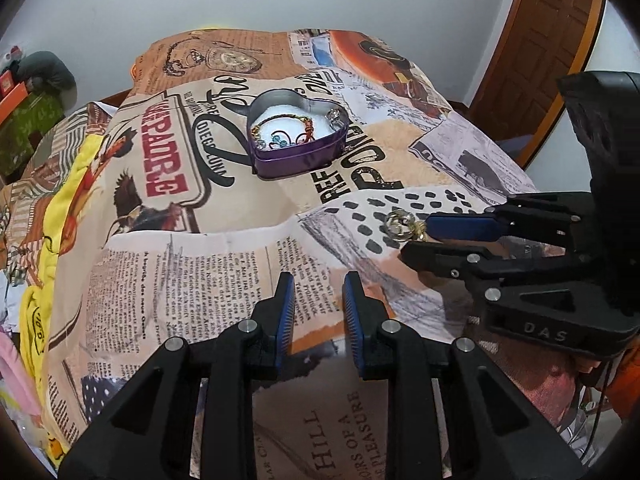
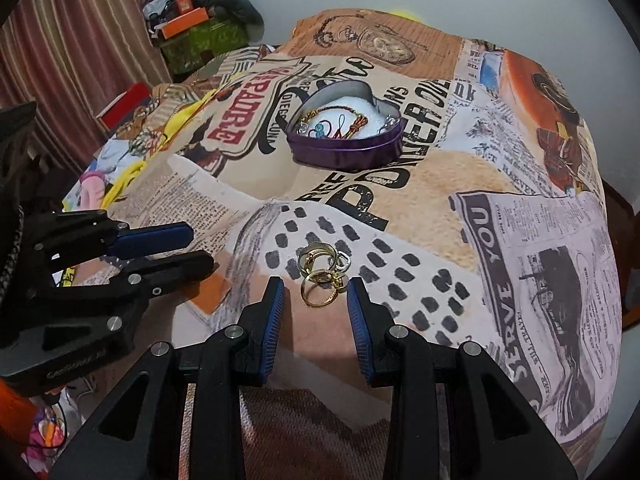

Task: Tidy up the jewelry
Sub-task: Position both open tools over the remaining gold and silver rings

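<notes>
While a newsprint-patterned cloth (image 2: 440, 208) drapes the worktop, a purple heart-shaped tin (image 2: 346, 136) sits mid-cloth holding beaded pieces on white padding. Nearer, a cluster of thin gold rings (image 2: 322, 276) lies just ahead of the right gripper (image 2: 316, 300), jaws narrowly apart and empty. Likely step: pinching the rings for the tin. The left gripper (image 1: 319, 300) hovers, likewise empty.

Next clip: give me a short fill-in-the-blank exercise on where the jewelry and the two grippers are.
1. The purple heart-shaped tin sits with its lid ____.
2. The cluster of gold and silver rings lies on the ____, outside the tin.
3. The rings lie just ahead of the ____ gripper's fingertips.
4. The left gripper holds ____ between its pads.

Missing words: off; printed cloth; right; nothing
</notes>
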Demonstrator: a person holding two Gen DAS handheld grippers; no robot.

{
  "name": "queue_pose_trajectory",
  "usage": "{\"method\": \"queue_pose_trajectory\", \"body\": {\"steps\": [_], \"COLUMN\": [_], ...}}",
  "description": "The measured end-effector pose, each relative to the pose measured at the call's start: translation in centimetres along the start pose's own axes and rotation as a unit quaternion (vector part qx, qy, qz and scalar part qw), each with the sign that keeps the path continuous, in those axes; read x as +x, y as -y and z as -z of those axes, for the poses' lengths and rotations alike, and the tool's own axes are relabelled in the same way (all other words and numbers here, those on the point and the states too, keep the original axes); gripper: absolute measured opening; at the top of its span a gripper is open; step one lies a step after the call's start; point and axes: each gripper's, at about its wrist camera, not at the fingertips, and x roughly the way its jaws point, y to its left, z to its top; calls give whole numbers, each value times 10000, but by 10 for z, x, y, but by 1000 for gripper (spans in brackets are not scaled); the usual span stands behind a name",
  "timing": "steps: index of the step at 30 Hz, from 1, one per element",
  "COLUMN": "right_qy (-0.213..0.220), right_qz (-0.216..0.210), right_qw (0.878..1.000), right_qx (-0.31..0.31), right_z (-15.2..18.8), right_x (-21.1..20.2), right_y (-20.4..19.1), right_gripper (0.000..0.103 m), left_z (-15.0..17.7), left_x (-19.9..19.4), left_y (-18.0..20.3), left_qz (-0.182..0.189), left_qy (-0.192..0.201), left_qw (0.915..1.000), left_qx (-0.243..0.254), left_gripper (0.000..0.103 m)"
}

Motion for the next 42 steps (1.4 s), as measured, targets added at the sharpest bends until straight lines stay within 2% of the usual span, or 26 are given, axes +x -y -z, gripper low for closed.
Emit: {"method": "queue_pose_trajectory", "body": {"steps": [3, 5, 13, 22, 26, 29, 33, 42], "right_qy": [16, 8, 164, 285, 262, 245, 331, 176], "right_qz": [-42, -92, -115, -3, -126, -157, -62, -100], "right_qw": [10000, 10000, 9996, 9991, 9986, 9986, 9990, 9998], "right_qx": [11, 32, 174, 312, 439, 449, 300, 51], "right_z": [0, 0, 6, 10, 14, 16, 18, 12], "right_x": [0, 0, -8, -17, -19, -21, -26, -17], "right_y": [1, 3, 16, 36, 45, 47, 45, 36], "right_gripper": [13, 9, 6, 5, 6, 11, 33, 34], "left_z": [-3, -5, -13, -24, -29, -30, -29, -24], "left_x": [2, 2, 9, 27, 34, 37, 37, 14], "left_y": [2, 4, 22, 43, 49, 51, 52, 44], "left_qz": [77, 126, 277, 232, 192, 125, 87, 143], "left_qy": [-9, -7, -50, -96, -58, 1, 76, 397], "left_qw": [10000, 9999, 9995, 9989, 9988, 9987, 9983, 9978], "left_qx": [-17, -14, 138, 384, 437, 503, 571, 508], "left_gripper": [24, 24, 24, 25, 25, 25, 21, 20]}}
